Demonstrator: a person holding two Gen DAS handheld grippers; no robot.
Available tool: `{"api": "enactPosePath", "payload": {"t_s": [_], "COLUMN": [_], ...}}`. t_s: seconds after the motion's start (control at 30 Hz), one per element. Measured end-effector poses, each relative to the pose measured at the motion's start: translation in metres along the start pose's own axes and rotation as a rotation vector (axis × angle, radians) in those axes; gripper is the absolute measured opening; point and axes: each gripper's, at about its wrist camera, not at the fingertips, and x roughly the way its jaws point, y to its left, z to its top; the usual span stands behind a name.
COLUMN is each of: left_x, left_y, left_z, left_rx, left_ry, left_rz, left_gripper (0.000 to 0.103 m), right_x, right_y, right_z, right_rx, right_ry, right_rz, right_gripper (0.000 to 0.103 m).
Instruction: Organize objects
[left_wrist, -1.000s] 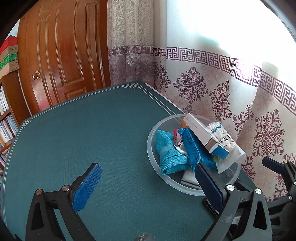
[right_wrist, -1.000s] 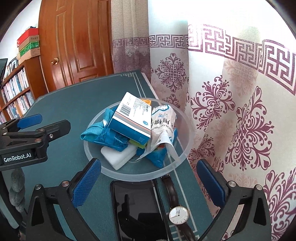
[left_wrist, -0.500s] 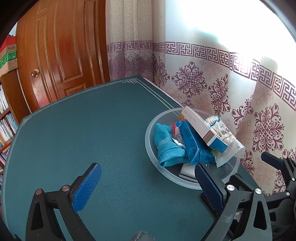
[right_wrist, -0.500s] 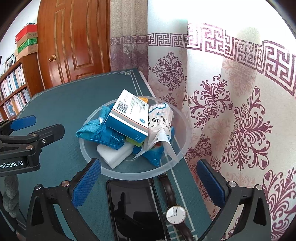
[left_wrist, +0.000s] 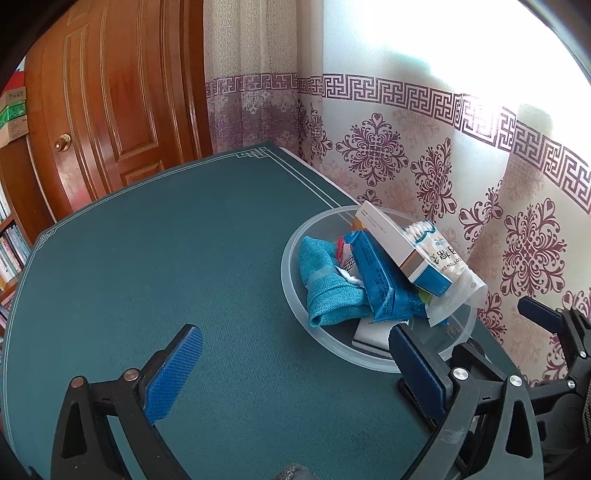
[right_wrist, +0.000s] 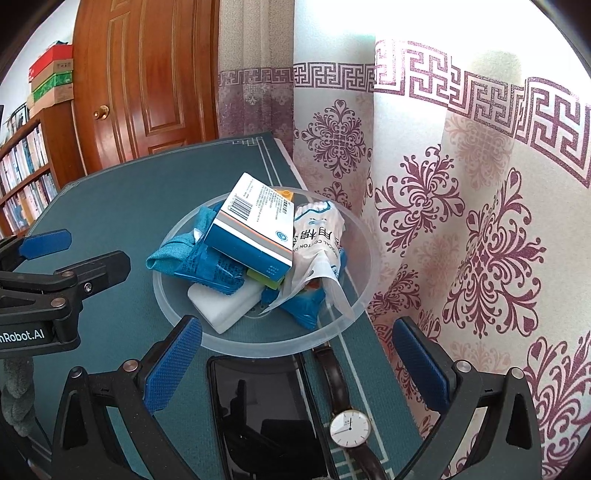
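Observation:
A clear plastic bowl (right_wrist: 354, 314) (left_wrist: 291, 280) near the table's right edge holds a white and blue box (right_wrist: 255, 229) (left_wrist: 402, 251), a bag of cotton swabs (right_wrist: 317, 236) (left_wrist: 447, 266), a teal cloth (left_wrist: 328, 288) (right_wrist: 173, 251), blue packets (left_wrist: 380, 280) and a white block (right_wrist: 225, 302). A black phone (right_wrist: 266, 417) and a wristwatch (right_wrist: 349, 424) lie on the mat just in front of the bowl. My right gripper (right_wrist: 295, 358) hovers open over the phone and watch. To the bowl's left my left gripper (left_wrist: 291, 369) stands open and empty above the mat.
The dark green table mat (left_wrist: 166, 258) stretches left and back toward a wooden door (left_wrist: 122, 96). A patterned curtain (right_wrist: 461, 221) hangs right against the table's right edge. Bookshelves (right_wrist: 26, 177) stand at the far left.
Both grippers have drawn back slightly from the bowl and drifted left, so the bowl sits a little farther off. Nothing was grasped or let go.

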Motion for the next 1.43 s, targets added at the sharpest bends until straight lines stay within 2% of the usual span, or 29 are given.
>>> {"api": "enactPosePath", "payload": {"t_s": [1.43], "left_x": [0.0021], "left_y": [0.0011], "left_z": [-0.0022], "left_rx": [0.008], "left_ry": [0.012], "left_rz": [-0.001], "left_gripper": [0.103], "right_x": [0.0069], "right_y": [0.0033], "right_z": [-0.0039], "right_rx": [-0.007], "right_ry": [0.008], "right_rz": [0.003], "right_gripper": [0.103]}}
